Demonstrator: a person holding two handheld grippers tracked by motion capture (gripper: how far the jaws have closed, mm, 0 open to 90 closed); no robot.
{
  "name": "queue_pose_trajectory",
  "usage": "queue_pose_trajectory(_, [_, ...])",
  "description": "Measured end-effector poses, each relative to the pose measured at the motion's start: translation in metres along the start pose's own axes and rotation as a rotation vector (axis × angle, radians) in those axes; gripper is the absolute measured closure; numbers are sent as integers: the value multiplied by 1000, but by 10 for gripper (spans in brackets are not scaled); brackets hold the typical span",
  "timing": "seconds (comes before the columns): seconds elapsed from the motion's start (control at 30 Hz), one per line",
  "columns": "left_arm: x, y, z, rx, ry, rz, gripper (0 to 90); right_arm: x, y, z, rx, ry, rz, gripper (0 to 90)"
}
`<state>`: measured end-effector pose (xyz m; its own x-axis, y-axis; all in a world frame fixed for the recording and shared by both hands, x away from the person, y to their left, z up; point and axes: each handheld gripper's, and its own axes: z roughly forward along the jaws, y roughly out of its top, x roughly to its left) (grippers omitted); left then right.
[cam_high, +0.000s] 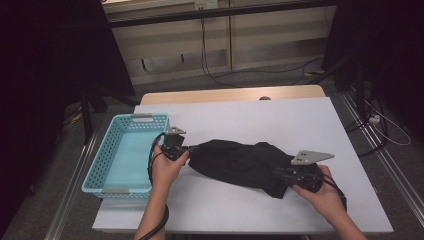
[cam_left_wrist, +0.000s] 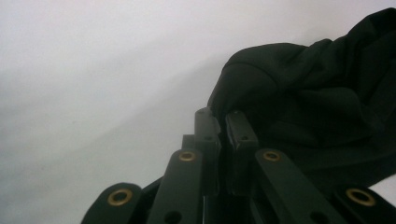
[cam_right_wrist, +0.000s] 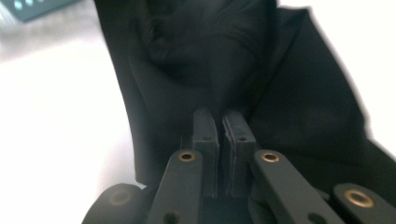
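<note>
My left tongs (cam_high: 192, 148) are pinched together on the left end of the black cloth (cam_high: 240, 162); in the left gripper view a fold of the cloth (cam_left_wrist: 243, 88) sits between the tips of the tongs (cam_left_wrist: 226, 122). My right tongs (cam_high: 281, 176) are clamped on the cloth's right end, and in the right gripper view the fabric (cam_right_wrist: 196, 60) is squeezed in the narrow gap at the tips (cam_right_wrist: 223, 120).

The cloth lies bunched across the middle of the white worktop (cam_high: 300, 120), stretched from nine o'clock to about four o'clock between my hands. A blue basket (cam_high: 102, 165) sits at the worktop's nine o'clock edge, just beside my left hand (cam_high: 167, 167).

I count one cloth, one basket, two tongs.
</note>
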<state>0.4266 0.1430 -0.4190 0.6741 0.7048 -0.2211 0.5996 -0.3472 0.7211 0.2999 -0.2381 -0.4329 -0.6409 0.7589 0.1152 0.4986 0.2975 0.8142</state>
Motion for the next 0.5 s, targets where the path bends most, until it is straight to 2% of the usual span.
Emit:
queue_pose_trajectory(0.13, [-4,2,1,1,-20,12,854,-14,5,-20,-55,-34,31,873])
queue_pose_trajectory(0.27, [-8,1,7,20,-39,21,846,-35,2,-40,-114,-73,118,877])
queue_pose_trajectory(0.33, [-9,1,9,19,-28,30,822,-40,-2,-42,-111,-82,131,878])
queue_pose_trajectory(0.37, [-10,2,9,8,-14,36,776,-40,-4,-40,-98,-88,128,878])
queue_pose_trajectory(0.4, [-9,3,8,-8,-11,52,693,-40,-5,-38,-83,-96,118,879])
queue_pose_trajectory(0.43, [-11,4,6,-10,-15,61,663,-39,-5,-35,-72,-102,111,878])
queue_pose_trajectory(0.5, [-15,5,4,-13,-16,87,659,-37,-5,-31,-62,-114,102,879])
